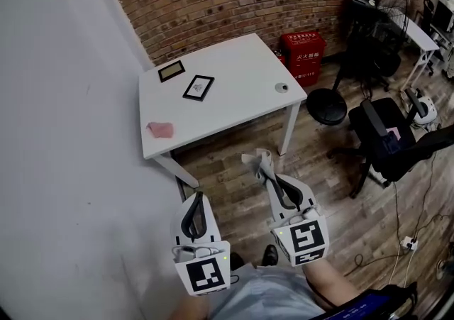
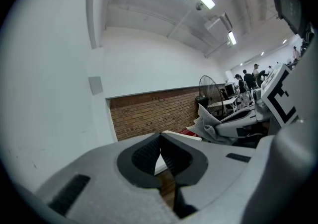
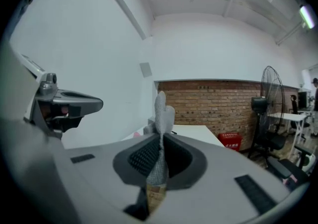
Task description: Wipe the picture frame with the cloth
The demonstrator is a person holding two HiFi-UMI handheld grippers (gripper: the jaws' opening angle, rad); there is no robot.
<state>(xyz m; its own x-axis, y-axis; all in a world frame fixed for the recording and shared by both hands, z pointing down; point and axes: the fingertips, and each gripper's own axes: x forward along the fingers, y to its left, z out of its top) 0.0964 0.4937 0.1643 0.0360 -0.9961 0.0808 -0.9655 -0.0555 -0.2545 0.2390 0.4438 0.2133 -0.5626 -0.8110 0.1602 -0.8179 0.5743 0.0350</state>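
A black picture frame (image 1: pixel 198 87) with a white picture lies flat on the white table (image 1: pixel 234 70), with a second, darker frame (image 1: pixel 172 70) behind it to the left. My right gripper (image 1: pixel 266 167) is shut on a grey cloth (image 1: pixel 257 161), which sticks up between its jaws as a grey cloth (image 3: pixel 162 113) in the right gripper view. My left gripper (image 1: pixel 197 198) is shut with nothing in it. Both grippers hang over the wooden floor, short of the table's near edge. In the left gripper view the cloth (image 2: pixel 208 123) shows at the right.
A pink cloth (image 1: pixel 160 128) lies near the table's front left corner, and a small round object (image 1: pixel 281 87) sits at its right edge. A black stool (image 1: pixel 326 106), an office chair (image 1: pixel 386 138) and a red box (image 1: pixel 303 56) stand to the right. A white wall runs along the left.
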